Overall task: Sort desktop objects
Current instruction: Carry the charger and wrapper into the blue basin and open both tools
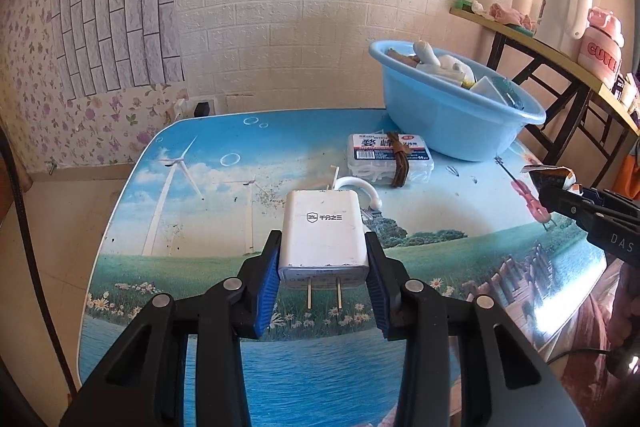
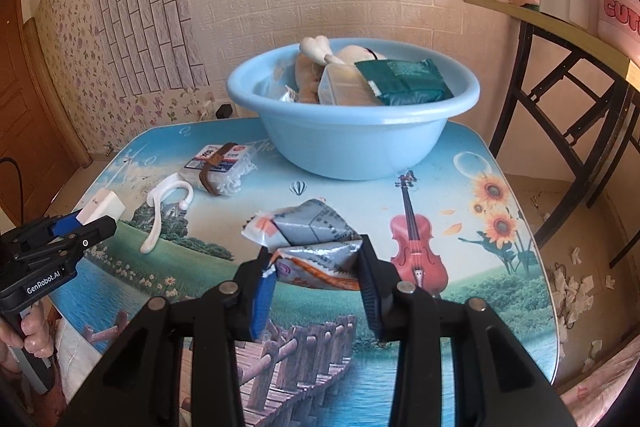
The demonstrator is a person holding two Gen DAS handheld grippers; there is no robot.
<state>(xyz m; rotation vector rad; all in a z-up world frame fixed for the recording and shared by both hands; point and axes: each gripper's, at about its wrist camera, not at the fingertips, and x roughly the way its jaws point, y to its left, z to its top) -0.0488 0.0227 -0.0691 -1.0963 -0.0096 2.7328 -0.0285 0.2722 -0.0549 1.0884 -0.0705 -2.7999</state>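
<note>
My left gripper is shut on a white plug charger, held above the picture-printed table with its two prongs pointing back at the camera. My right gripper is shut on a crumpled silver and orange snack packet, also lifted off the table. The same packet shows at the right edge of the left wrist view. On the table lie a white hook and a clear box of floss picks bound with a brown band. The blue basin at the back holds several items.
A folding side table to the right carries a white kettle and a pink bottle. Paper scraps litter the floor on the right. A hand grips the left gripper's handle. Behind the table is a brick-pattern wall with a socket.
</note>
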